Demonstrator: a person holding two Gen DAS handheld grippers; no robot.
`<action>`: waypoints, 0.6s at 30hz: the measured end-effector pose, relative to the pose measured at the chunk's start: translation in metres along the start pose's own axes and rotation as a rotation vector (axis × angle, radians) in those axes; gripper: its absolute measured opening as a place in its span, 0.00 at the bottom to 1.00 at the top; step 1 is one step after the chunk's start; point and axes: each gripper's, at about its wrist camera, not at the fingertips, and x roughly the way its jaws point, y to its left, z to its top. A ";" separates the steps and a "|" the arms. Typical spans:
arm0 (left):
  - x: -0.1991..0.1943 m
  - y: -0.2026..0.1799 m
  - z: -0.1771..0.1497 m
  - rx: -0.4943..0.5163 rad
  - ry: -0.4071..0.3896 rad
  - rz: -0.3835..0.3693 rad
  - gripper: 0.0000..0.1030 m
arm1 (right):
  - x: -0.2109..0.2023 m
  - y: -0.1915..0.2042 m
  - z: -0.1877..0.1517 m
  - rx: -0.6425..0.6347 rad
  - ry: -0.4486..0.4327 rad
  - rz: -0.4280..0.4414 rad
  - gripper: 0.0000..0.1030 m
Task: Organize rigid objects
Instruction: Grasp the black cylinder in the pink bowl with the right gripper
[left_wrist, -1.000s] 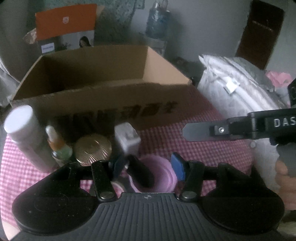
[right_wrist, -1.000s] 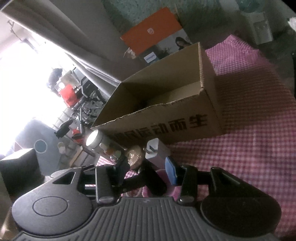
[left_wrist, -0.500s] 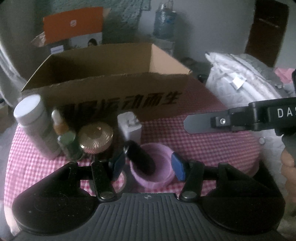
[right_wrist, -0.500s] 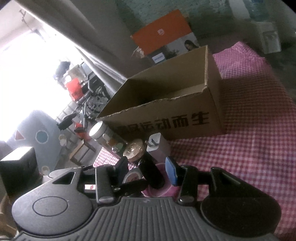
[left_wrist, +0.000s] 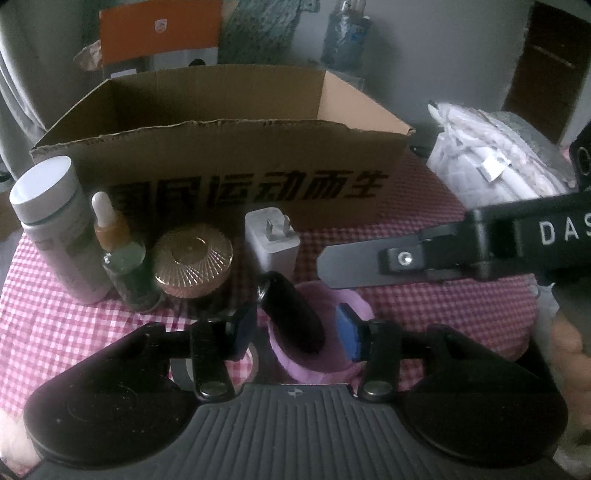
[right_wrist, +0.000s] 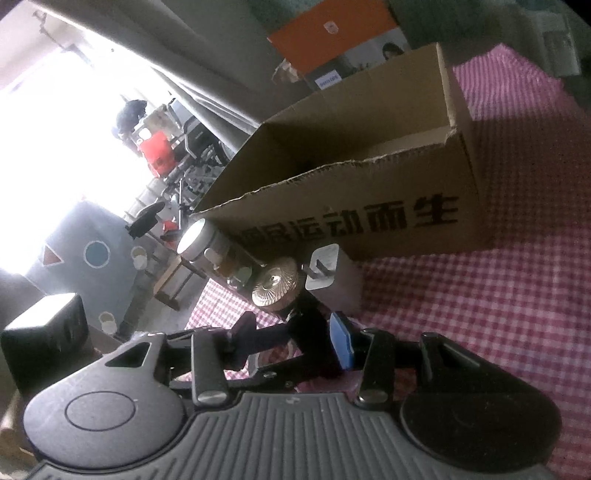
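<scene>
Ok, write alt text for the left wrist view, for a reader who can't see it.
The left gripper, its jaws closing, straddles a black oblong object lying in a pink bowl on a pink checked cloth. Behind stand a white bottle, a dropper bottle, a gold-lidded jar, a white charger and an open cardboard box. The right gripper reaches in from the right.

Cardboard box (left_wrist: 229, 155): "国民运动而生"; right gripper (left_wrist: 461, 247): "DAS".

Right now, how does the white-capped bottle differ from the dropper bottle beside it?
The white-capped bottle is taller, wider and pale, with a flat cap; the dropper bottle is shorter, slimmer, dark glass, topped by a narrow white bulb. Both stand upright on the checked cloth before the cardboard box.
</scene>
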 end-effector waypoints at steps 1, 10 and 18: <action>0.001 0.001 0.000 -0.002 0.001 0.001 0.44 | 0.002 -0.001 0.001 0.004 0.003 0.004 0.46; 0.007 0.002 -0.001 -0.029 0.012 -0.005 0.29 | 0.022 -0.011 0.008 0.060 0.043 0.017 0.40; -0.001 -0.005 -0.001 -0.011 -0.018 -0.024 0.19 | 0.027 -0.010 0.006 0.083 0.065 0.041 0.38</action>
